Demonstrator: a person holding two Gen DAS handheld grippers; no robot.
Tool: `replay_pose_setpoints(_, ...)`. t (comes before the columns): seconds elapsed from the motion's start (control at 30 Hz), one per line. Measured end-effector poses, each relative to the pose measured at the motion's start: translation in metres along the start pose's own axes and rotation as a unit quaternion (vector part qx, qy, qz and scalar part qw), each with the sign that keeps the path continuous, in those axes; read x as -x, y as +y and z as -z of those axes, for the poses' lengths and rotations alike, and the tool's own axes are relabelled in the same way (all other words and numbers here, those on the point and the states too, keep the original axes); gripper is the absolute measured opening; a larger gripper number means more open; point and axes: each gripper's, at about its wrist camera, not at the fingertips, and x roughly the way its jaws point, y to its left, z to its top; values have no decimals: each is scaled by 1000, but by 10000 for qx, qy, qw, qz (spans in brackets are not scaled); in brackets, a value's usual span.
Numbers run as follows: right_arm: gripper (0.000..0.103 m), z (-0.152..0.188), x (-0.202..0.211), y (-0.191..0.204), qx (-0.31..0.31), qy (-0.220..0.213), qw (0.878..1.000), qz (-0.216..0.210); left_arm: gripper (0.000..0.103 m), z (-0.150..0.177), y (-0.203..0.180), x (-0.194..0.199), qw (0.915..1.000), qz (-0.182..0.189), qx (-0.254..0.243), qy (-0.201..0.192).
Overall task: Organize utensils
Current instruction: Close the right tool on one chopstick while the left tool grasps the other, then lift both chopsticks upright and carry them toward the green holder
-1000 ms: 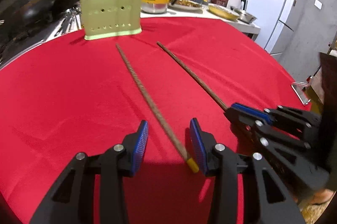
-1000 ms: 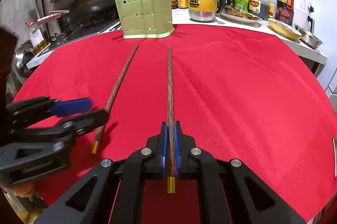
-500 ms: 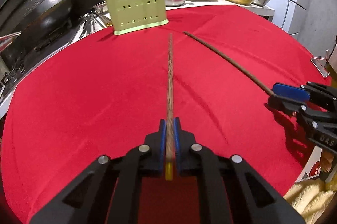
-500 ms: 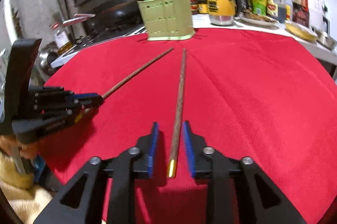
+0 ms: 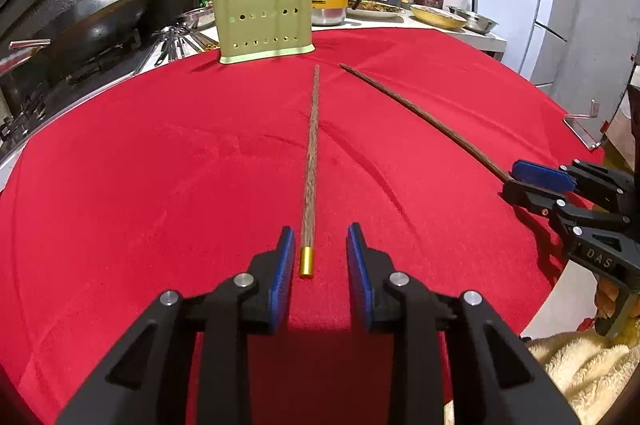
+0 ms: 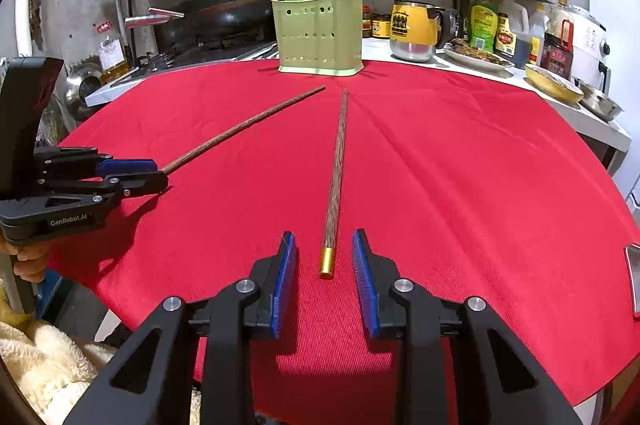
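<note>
Claws are both parted, left claw (image 5: pixel 318 265) opening and right claw (image 6: pixel 325 271) closing, each around a gold-tipped brown wooden chopstick (image 5: pixel 311 161) untouched on the red-clothed surface (image 5: pixel 160 165).

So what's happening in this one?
A person holds a claw in each hand over a red tablecloth. Two chopsticks lie flat on it, one between each claw's pads. The left claw is opening around the left chopstick, and the right claw is closing on the right chopstick. Neither is gripped. The green holder already holds several.
</note>
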Motion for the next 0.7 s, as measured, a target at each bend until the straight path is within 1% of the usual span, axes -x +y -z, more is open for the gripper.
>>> replay_pose_setpoints(0.03,26,0,0,0,-1,-9,10000,11,25,0,-1,0,10000,-40,-36,-14)
replay_pose_setpoints(0.07,26,0,0,-1,-10,-17,10000,1,22,0,-2,-1,9999,-101,-68,-26)
replay_pose_setpoints(0.1,22,0,0,-1,-21,-20,10000,1,17,0,-2,-2,9998,-180,-94,-32)
replay_pose_setpoints(0.13,20,1,1,-2,-34,-24,10000,-5,15,-1,-3,-2,9995,-283,-105,-19)
replay_pose_setpoints(0.27,20,2,2,-2,-40,-49,10000,-11,14,0,0,0,9994,-348,0,44)
replay_pose_setpoints(0.37,20,3,2,0,17,-64,9999,84,14,1,-2,-1,9991,-426,-85,30)
replay_pose_setpoints(0.4,18,3,3,2,42,-63,9999,136,14,1,-1,0,9990,-430,-91,20)
replay_pose_setpoints(0.43,8,3,3,3,42,-52,9999,144,12,1,-1,0,9990,-434,-78,15)
replay_pose_setpoints(0.47,8,3,3,4,22,-42,9999,147,7,2,0,0,9988,-494,-54,10)
replay_pose_setpoints(0.57,7,0,2,4,-23,-35,9999,136,7,0,6,3,9994,-333,118,-33)
replay_pose_setpoints(0.63,7,-4,6,3,-45,-119,9998,129,7,-5,9,14,9991,-304,175,-256)
replay_pose_setpoints(0.7,7,-15,16,3,-17,-328,9994,125,7,-13,13,30,9978,-329,189,-548)
